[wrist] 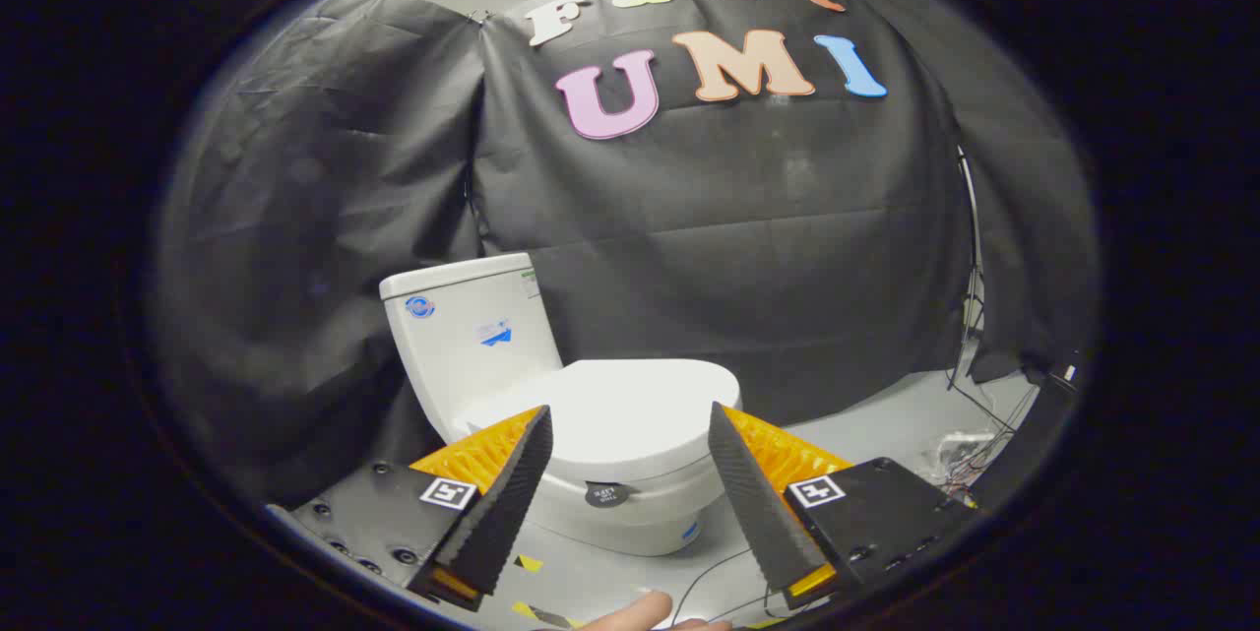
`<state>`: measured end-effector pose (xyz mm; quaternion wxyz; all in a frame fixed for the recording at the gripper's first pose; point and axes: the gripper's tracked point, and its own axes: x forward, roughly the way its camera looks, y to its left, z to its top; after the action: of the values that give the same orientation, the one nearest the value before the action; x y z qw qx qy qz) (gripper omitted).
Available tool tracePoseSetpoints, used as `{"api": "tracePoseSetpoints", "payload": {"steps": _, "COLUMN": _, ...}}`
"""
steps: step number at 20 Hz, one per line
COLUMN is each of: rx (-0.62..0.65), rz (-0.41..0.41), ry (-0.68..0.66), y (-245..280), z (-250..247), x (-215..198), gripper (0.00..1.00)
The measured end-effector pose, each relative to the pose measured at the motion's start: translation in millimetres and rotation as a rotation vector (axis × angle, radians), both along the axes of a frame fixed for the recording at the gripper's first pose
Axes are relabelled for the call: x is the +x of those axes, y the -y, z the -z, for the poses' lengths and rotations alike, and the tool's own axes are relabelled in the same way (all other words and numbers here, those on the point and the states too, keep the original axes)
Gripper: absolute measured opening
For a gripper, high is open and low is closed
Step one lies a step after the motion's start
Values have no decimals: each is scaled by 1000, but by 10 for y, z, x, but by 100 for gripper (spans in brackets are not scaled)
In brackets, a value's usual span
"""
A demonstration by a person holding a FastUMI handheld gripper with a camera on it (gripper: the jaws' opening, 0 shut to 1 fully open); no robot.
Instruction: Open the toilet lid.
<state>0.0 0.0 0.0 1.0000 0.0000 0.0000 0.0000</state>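
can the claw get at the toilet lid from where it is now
Probably yes. The claw is open, its fingers spread with the closed toilet lid just beyond them. Nothing stands between them and the lid's front edge; the tank sits behind it.

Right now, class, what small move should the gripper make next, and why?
Probably ease forward and down toward the front edge of the toilet lid. The lid lies closed, and the gripper is open with the lid beyond its fingers, touching nothing.

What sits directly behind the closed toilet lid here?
The white tank stands upright behind the lid, with black cloth beyond it. The lid hides seat and bowl interior. The gripper is open, fingers apart before the lid.
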Motion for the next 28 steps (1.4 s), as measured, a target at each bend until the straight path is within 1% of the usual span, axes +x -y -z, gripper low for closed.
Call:
{"api": "tracePoseSetpoints", "payload": {"steps": 20, "rx": 37, "rz": -28, "ry": 50, "y": -61, "z": -112, "x": 17, "gripper": 99}}
{"api": "tracePoseSetpoints", "payload": {"steps": 25, "rx": 59, "rz": -27, "ry": 61, "y": -27, "z": -112, "x": 45, "gripper": 99}}
{"api": "tracePoseSetpoints", "payload": {"steps": 28, "rx": 105, "rz": -33, "ry": 76, "y": -16, "z": -100, "x": 117, "gripper": 99}}
